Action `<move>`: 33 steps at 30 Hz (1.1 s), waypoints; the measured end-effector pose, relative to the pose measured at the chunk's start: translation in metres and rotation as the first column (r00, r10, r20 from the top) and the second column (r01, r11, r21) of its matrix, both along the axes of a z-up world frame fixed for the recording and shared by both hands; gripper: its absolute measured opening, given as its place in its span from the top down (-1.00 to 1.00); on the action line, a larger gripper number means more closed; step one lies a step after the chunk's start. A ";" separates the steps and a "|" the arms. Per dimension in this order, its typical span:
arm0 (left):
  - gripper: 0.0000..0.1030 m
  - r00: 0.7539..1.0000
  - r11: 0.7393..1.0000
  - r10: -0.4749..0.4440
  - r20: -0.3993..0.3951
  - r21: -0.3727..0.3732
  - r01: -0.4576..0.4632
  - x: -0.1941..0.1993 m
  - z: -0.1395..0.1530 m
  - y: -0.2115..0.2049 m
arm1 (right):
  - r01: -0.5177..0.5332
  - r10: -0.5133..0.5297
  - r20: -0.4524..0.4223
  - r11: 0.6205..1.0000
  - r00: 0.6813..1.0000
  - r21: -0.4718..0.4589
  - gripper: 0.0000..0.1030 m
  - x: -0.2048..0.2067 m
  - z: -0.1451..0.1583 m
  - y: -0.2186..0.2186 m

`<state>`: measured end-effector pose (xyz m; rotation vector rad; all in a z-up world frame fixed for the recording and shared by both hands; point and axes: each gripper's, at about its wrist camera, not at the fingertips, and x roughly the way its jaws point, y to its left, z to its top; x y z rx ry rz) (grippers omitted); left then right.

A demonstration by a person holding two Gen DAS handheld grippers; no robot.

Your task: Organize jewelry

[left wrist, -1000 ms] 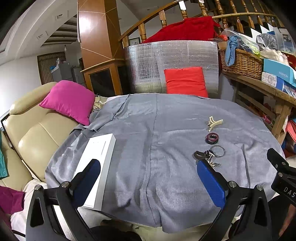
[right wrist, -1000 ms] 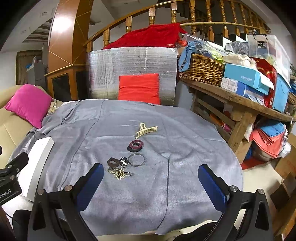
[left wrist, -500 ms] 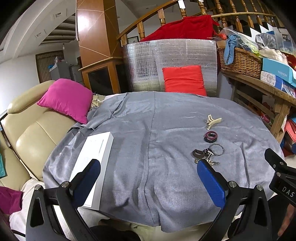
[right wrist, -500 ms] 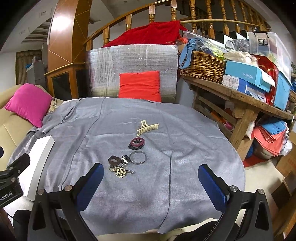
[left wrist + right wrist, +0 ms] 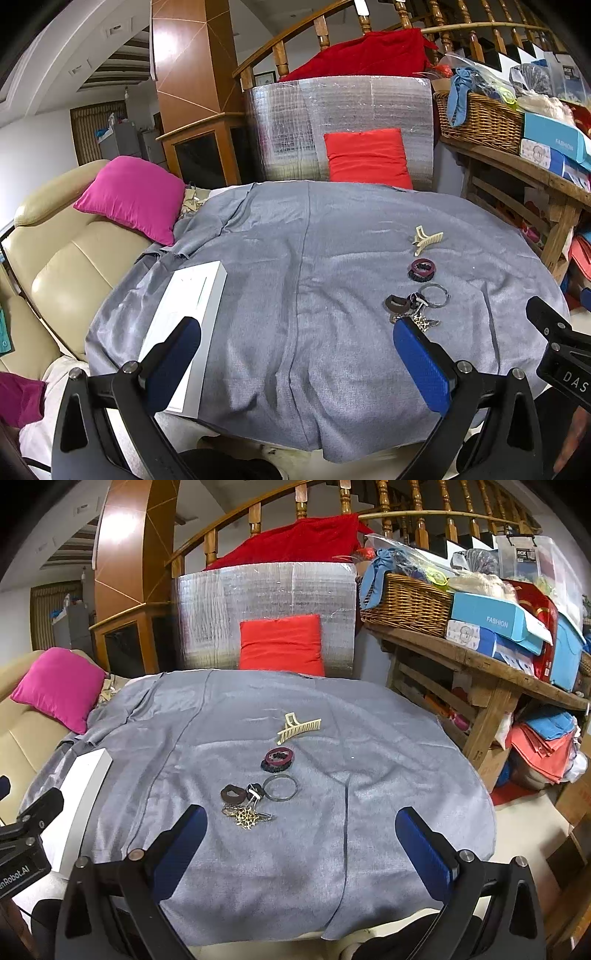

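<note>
Both the left gripper (image 5: 295,354) and right gripper (image 5: 301,838) hover with fingers spread wide, holding nothing. On the grey-clothed surface (image 5: 388,775) lie a cream plastic hair claw (image 5: 298,727), a thin metal bangle (image 5: 280,787) and a flat white box (image 5: 186,325).

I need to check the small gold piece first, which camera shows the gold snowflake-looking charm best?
The right wrist view: the gold charm lies unobstructed below the bangle. In the left wrist view, that gripper's finger partly hides it.

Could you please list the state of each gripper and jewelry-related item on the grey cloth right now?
left gripper: open, holding nothing.
right gripper: open, holding nothing.
white box: closed, flat on the cloth.
hair claw: lying on its side, loose.
scrunchies: stacked, untouched.
metal bangle: lying flat.
gold brooch: loose on the cloth.
</note>
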<state>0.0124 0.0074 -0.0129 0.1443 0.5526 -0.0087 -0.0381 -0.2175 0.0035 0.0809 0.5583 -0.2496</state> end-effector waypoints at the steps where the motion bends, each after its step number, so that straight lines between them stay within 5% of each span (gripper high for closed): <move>1: -1.00 1.000 1.000 0.000 -0.001 0.000 0.000 0.000 0.000 0.000 | -0.001 0.001 -0.001 1.000 1.000 -0.001 -1.00 0.000 0.000 0.001; 33: -1.00 0.999 1.000 0.002 -0.036 0.015 -0.001 0.015 -0.011 -0.002 | 0.005 -0.004 -0.017 1.000 1.000 0.020 -1.00 0.012 -0.006 -0.004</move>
